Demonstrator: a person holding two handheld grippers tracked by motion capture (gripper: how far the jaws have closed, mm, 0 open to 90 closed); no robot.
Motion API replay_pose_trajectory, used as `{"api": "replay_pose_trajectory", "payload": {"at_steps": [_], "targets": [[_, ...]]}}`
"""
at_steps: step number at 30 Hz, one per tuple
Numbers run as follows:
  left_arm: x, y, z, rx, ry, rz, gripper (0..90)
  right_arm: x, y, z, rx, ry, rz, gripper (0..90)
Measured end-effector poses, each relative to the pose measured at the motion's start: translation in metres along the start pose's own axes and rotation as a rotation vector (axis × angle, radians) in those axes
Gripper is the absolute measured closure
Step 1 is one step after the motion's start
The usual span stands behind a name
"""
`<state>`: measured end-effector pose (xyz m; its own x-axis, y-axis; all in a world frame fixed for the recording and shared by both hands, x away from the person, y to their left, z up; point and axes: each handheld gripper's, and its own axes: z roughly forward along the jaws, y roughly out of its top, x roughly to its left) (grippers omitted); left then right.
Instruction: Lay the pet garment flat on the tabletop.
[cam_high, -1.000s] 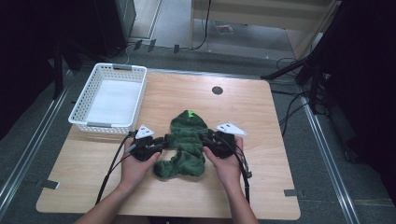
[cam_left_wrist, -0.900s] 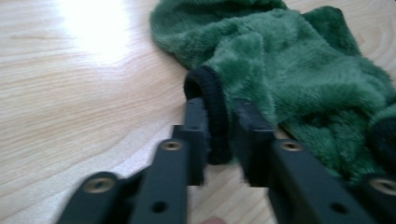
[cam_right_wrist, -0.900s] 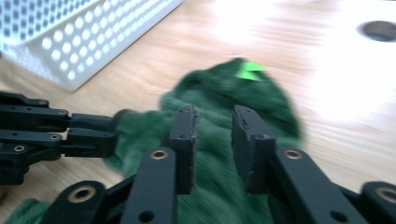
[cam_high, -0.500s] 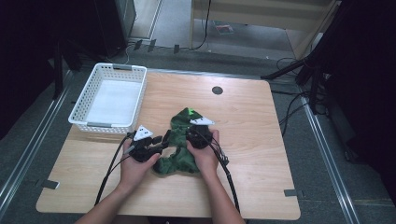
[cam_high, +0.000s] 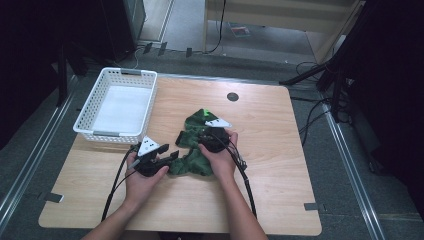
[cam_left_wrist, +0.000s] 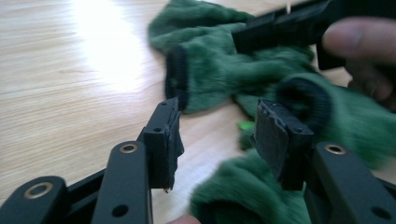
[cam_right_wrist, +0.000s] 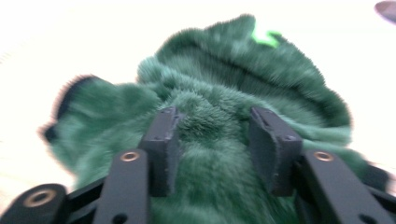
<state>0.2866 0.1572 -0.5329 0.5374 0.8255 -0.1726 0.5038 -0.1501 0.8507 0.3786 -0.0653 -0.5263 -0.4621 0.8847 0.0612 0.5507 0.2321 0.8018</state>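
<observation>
High view overhead, 2 gripper views close — all share green garment (cam_high: 196, 145)

The high view is evenly lit on the worktop (cam_high: 280, 165), with dark surroundings. In the left gripper view, white glare burns the wood beyond and to the left of the tongs (cam_left_wrist: 217, 133). The right gripper view is overexposed around the blurred green fleece (cam_right_wrist: 219, 93) beyond its tongs (cam_right_wrist: 217, 140)

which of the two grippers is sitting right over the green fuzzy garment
The right gripper, its fingers over the green fuzzy garment; the left gripper sits at the garment's left edge, over wood.
</observation>
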Motion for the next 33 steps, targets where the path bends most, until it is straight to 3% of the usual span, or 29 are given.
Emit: {"api": "replay_pose_trajectory", "payload": {"at_steps": [2, 4, 7, 10, 13, 16, 18, 20, 23, 29, 33], "targets": [[-0.004, -0.001, -0.009, 0.016, -0.007, 0.024, 49.2, 0.003, 0.004, -0.018, -0.040, 0.035, 0.003, 50.0], [-0.005, -0.004, -0.014, 0.023, -0.017, 0.014, 49.6, 0.010, 0.006, -0.036, -0.057, 0.091, -0.004, 47.5], [-0.007, -0.011, -0.016, 0.074, -0.020, 0.012, 50.6, 0.027, -0.001, -0.057, -0.053, 0.186, -0.014, 43.8], [-0.008, -0.019, -0.018, 0.079, -0.042, 0.004, 53.2, 0.045, -0.019, -0.067, -0.015, 0.206, -0.082, 41.5], [-0.007, -0.027, -0.016, 0.089, -0.066, 0.004, 57.3, 0.051, -0.032, -0.063, 0.057, 0.192, -0.142, 39.9], [-0.005, -0.031, -0.012, 0.093, -0.084, -0.025, 61.3, 0.047, -0.041, -0.059, 0.085, 0.201, -0.110, 48.7], [-0.004, -0.031, -0.013, 0.086, -0.097, -0.020, 65.8, 0.046, -0.045, -0.059, 0.090, 0.188, -0.121, 64.5], [-0.004, -0.031, -0.012, 0.087, -0.101, -0.019, 70.0, 0.043, -0.047, -0.063, 0.045, 0.174, -0.127, 75.3], [-0.006, -0.031, -0.012, 0.089, -0.100, -0.002, 73.9, 0.032, -0.045, -0.072, -0.016, 0.155, -0.086, 83.1], [-0.006, -0.031, -0.013, 0.087, -0.108, 0.000, 74.3, -0.004, -0.050, -0.102, -0.112, 0.079, 0.071, 82.6], [-0.006, -0.031, -0.013, 0.082, -0.115, 0.006, 74.1, -0.027, -0.068, -0.125, -0.106, 0.018, 0.165, 77.5]]}}
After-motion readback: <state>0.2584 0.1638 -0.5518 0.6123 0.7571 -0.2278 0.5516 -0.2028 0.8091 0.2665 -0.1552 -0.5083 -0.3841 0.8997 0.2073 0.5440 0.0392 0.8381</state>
